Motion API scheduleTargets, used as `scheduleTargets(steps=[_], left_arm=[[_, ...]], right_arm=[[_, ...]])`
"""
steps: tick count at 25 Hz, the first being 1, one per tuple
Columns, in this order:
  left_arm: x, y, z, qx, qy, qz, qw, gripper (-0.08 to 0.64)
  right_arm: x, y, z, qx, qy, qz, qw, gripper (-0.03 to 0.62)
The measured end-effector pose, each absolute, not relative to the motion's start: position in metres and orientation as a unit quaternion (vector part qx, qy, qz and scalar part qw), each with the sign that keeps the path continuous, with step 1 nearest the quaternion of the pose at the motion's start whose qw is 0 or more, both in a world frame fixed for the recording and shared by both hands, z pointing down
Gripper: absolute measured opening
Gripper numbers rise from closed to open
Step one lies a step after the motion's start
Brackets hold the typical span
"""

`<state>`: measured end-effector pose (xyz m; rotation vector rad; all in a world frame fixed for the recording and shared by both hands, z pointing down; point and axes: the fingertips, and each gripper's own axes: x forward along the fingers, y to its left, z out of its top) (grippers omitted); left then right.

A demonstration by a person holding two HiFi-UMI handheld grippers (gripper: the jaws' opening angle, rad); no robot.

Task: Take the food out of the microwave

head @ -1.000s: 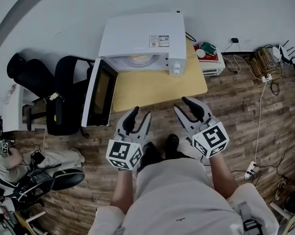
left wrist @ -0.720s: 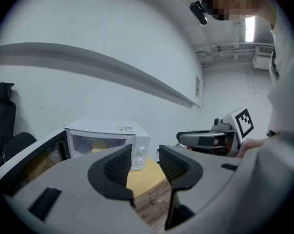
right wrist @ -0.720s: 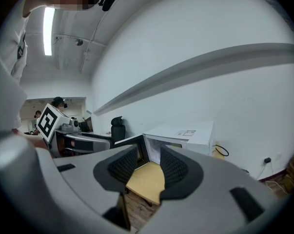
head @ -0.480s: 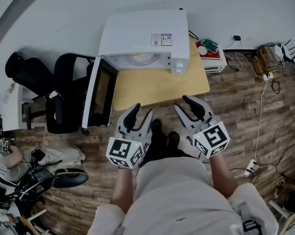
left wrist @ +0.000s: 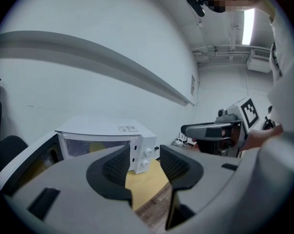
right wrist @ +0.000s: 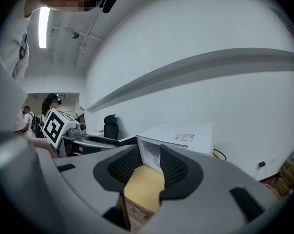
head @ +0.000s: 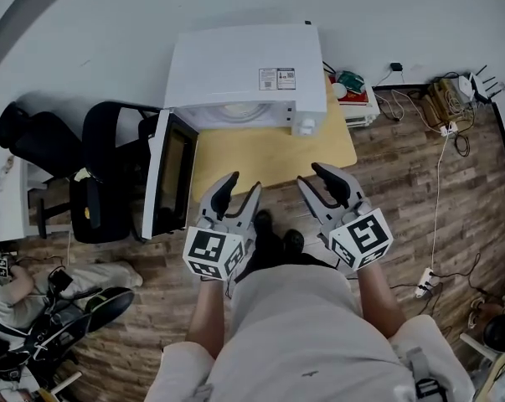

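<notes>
A white microwave [head: 244, 69] stands at the back of a yellow wooden table [head: 269, 151], its door [head: 170, 174] swung wide open to the left. Inside, a pale yellow dish of food [head: 239, 111] shows through the opening; it also shows as a yellow patch of food [left wrist: 95, 147] in the left gripper view. My left gripper [head: 238, 193] and right gripper [head: 315, 180] hover side by side at the table's front edge, short of the microwave. Both are open with nothing between the pads. The microwave [right wrist: 178, 138] lies ahead of the right gripper [right wrist: 148, 165].
Black office chairs [head: 110, 170] stand left of the open door. A low shelf with a red box [head: 352, 90] sits right of the table. Cables and a power strip [head: 424, 290] lie on the wood floor. A seated person [head: 18, 287] is at lower left.
Both grippers have moved a little forward, nearer the table's front edge and the microwave. Their jaws stand as before, with nothing held.
</notes>
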<state>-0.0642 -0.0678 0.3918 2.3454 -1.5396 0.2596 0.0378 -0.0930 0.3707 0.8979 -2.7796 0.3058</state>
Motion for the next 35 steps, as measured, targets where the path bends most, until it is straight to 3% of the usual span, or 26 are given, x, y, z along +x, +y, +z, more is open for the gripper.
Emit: scheduleTargets(steps=[35], left_arm=[[-0.100,-0.185,0.535,0.841,-0.385,0.380,0.014,0.224]], right_arm=[[-0.030,-0.145,0.401,0.367,-0.913,0.120,0.133,0.135]])
